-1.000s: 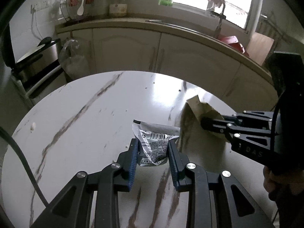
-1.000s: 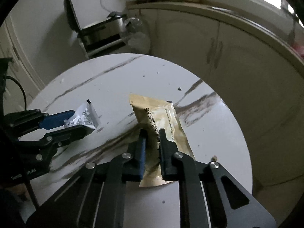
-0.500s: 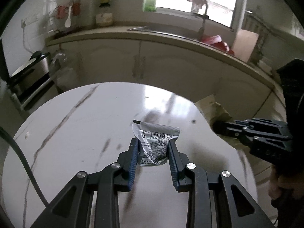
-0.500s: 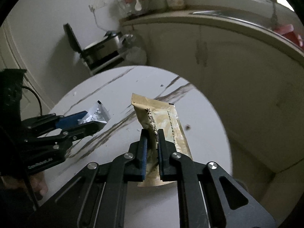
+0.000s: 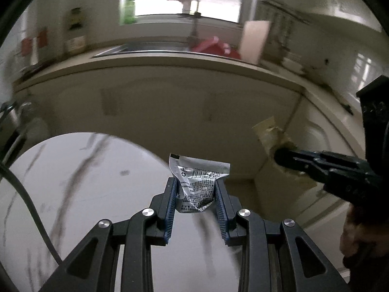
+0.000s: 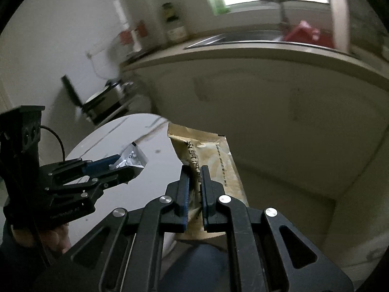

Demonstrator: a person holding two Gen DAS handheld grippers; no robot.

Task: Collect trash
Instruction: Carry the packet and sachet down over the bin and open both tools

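The crumpled silver wrapper (image 5: pixel 199 185) is gripped upright in the left claw (image 5: pixel 195 194) at frame centre, while the long gold packet (image 6: pixel 209 160), lengthwise between the clamped right claw (image 6: pixel 194 185), is held beyond the bench (image 5: pixel 73 182) edge.

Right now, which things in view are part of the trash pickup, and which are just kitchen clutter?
Part of the job:
- crumpled silver foil wrapper, clamped in the left gripper
- long gold paper sachet, pinched in the right gripper

Just lying about:
- green bottle on the window sill
- red basin by the sink
- round white marble table
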